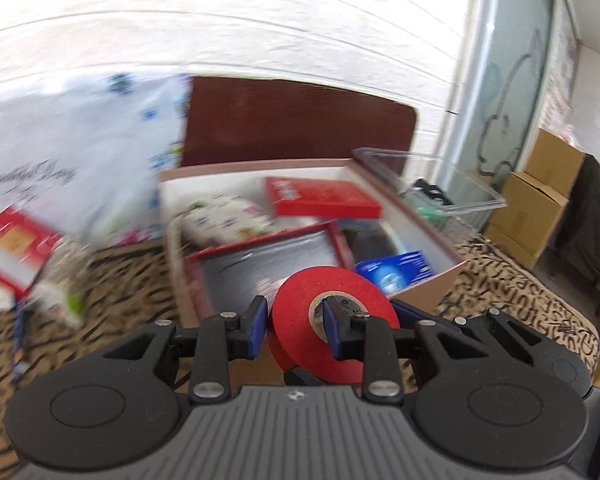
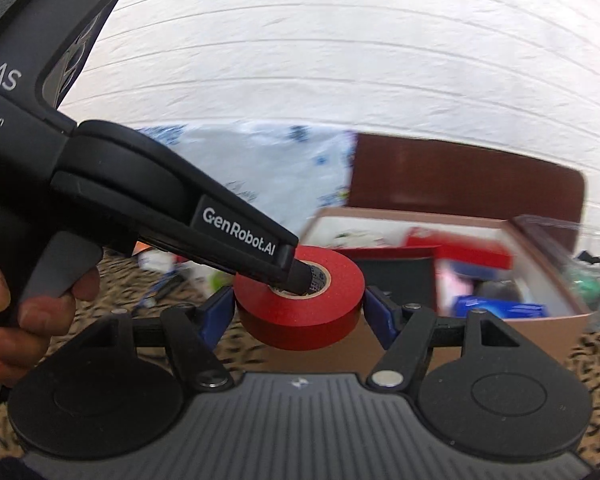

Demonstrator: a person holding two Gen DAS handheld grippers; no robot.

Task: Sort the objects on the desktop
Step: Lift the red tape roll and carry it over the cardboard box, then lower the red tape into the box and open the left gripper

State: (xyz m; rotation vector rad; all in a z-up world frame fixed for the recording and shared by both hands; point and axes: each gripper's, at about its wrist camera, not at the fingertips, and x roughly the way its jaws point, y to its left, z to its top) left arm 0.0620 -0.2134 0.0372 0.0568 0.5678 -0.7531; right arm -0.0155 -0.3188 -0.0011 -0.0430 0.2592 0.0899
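Observation:
A red tape roll (image 1: 300,320) hangs in the air before an open box (image 1: 260,168). My left gripper (image 1: 296,324) is shut on the roll's wall, with one blue pad on the outer face and the other inside the core. In the right wrist view the left gripper (image 2: 300,280) reaches in from the upper left, its finger in the core of the red tape roll (image 2: 300,316). My right gripper (image 2: 300,312) spans the roll's full width, a blue pad against each side. The open box (image 2: 420,216) lies just beyond, to the right.
The box holds a red carton (image 1: 324,196), a red-framed dark tray (image 1: 268,260), a blue packet (image 1: 396,272) and a patterned pack. A clear plastic tub (image 1: 440,184) stands at its right, a white bag (image 1: 60,160) and a red-and-white box (image 1: 12,248) at its left. Cardboard boxes (image 1: 540,200) stand far right.

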